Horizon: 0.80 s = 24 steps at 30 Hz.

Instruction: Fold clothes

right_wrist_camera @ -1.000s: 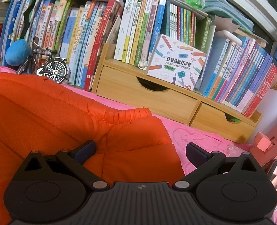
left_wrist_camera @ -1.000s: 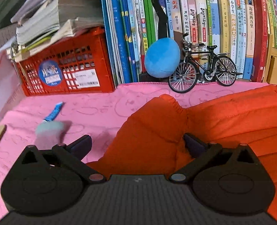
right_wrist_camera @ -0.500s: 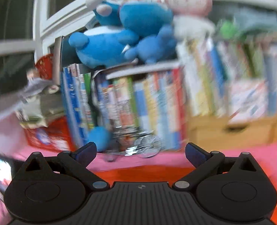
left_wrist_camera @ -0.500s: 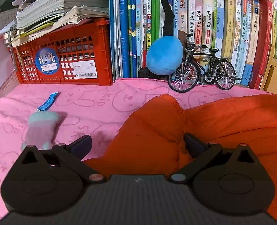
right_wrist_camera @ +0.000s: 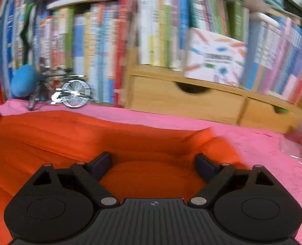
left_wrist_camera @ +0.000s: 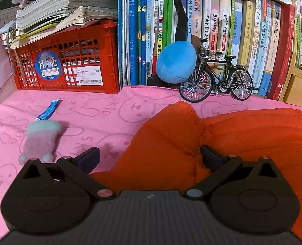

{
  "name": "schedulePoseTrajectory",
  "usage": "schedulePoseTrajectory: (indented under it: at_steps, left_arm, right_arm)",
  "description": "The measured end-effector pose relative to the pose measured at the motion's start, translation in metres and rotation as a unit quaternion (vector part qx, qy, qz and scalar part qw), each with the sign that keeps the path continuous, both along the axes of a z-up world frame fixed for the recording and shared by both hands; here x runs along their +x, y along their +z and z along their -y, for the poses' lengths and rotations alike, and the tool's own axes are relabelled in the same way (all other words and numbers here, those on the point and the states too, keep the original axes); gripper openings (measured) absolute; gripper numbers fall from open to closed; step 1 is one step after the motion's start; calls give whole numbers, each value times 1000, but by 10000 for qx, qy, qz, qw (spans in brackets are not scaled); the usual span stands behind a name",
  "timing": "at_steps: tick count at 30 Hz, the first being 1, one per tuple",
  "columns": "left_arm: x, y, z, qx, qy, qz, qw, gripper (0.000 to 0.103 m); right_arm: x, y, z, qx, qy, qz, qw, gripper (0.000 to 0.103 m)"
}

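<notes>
Mostly we see blur in the right wrist view, so book spines are unreadable. Our left gripper [left_wrist_camera: 150, 158] and right gripper [right_wrist_camera: 153, 163] both stand wide apart over the orange garment [left_wrist_camera: 243, 138], which lies rumpled on the pink cloth [left_wrist_camera: 102, 114], gripping nothing.

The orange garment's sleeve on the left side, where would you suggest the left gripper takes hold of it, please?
I would grip the sleeve at its gathered cuff, the far end pointing toward the toy bicycle. The cuff is a firm elastic edge with bare pink cloth around it. The open left gripper already straddles the sleeve, so slide forward along it and close across the cuff.
</notes>
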<state>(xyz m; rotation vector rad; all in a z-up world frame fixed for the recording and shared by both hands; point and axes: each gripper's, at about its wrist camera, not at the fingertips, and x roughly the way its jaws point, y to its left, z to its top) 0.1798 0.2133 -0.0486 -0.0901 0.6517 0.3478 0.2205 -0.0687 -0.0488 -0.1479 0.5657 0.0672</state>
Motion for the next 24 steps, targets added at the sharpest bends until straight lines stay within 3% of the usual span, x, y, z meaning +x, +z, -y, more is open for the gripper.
schedulePoseTrajectory:
  at_steps: [3,6,8,24]
  left_arm:
    - [0,0,0,4,-15,-16,10000,103]
    - [1,0,1,11,-26,-29,10000,103]
    - [1,-1,0,-4,-36,-39,10000,103]
    - [2,0,0,6,-39,-86,10000,103]
  right_arm:
    - [5,-2,29,7,-328,-121,9994,94]
    - [12,-8,64,538,-651,-432,9955,97]
    - [15,-11,75,585,-790,-528,9938,97]
    - [16,-16,84,779,-736,-672,9920,98]
